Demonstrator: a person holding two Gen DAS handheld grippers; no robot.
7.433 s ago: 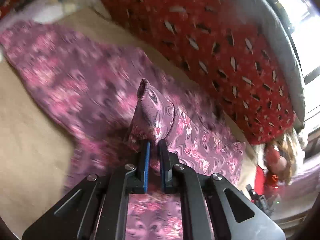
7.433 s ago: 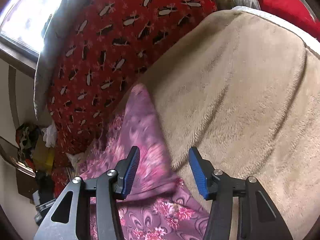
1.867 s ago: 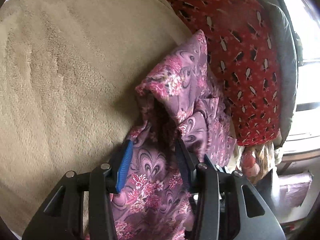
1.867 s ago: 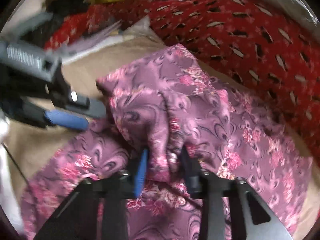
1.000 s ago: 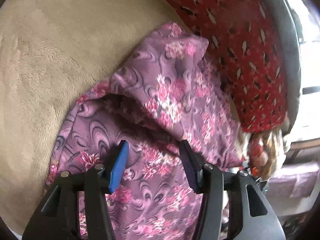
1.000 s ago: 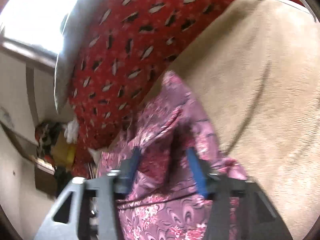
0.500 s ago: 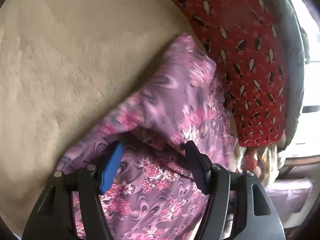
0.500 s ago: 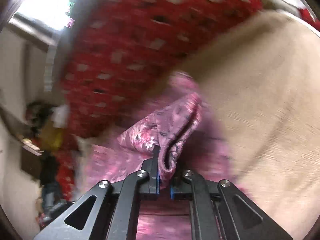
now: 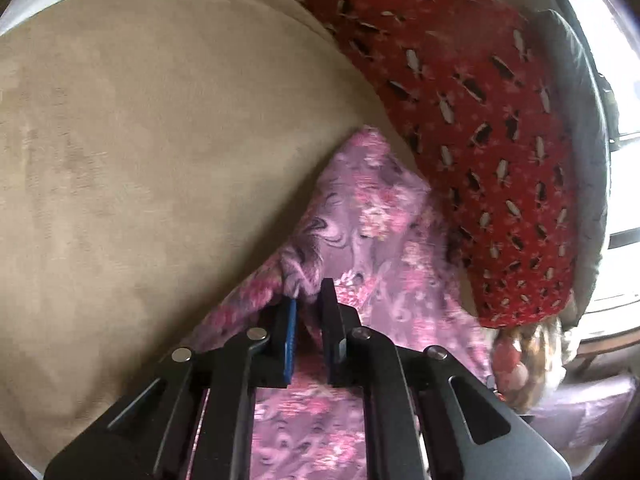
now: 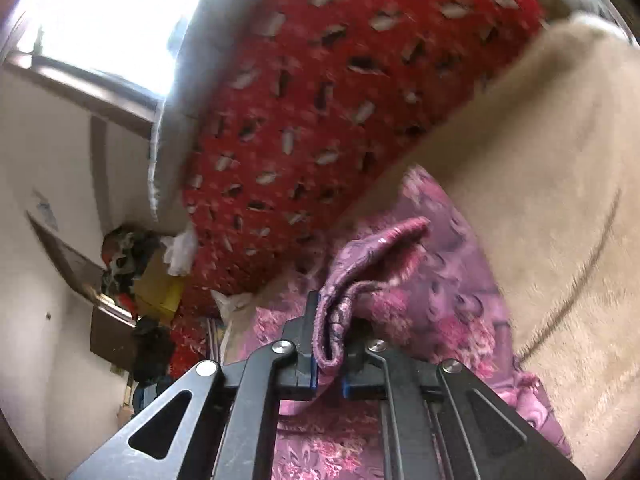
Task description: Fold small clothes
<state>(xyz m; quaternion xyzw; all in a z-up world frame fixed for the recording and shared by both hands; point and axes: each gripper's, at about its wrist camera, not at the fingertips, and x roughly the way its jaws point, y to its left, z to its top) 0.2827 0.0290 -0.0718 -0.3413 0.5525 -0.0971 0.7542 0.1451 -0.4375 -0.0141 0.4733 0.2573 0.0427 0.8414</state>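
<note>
A purple floral garment [image 9: 372,216] lies bunched on a beige plush blanket [image 9: 140,140], up against a red patterned quilt [image 9: 480,100]. In the left wrist view my left gripper [image 9: 310,306] is closing its jaws on a raised fold at the garment's left edge, and the pads pinch the cloth. In the right wrist view the same garment [image 10: 440,300] spreads below my right gripper [image 10: 331,334]. That gripper is shut on a doubled hem that curls up and off to the right. Neither view shows the other gripper.
The beige blanket [image 10: 560,160] covers the right of the right wrist view. The red quilt [image 10: 320,100], edged in grey, rises behind the garment under a bright window [image 10: 100,12]. Boxes and clutter [image 10: 136,272] are piled low at the left.
My left jaws, open around the cloth half a second ago, have closed on a fold of it. My right gripper shut on the hem earlier and has lifted it slightly.
</note>
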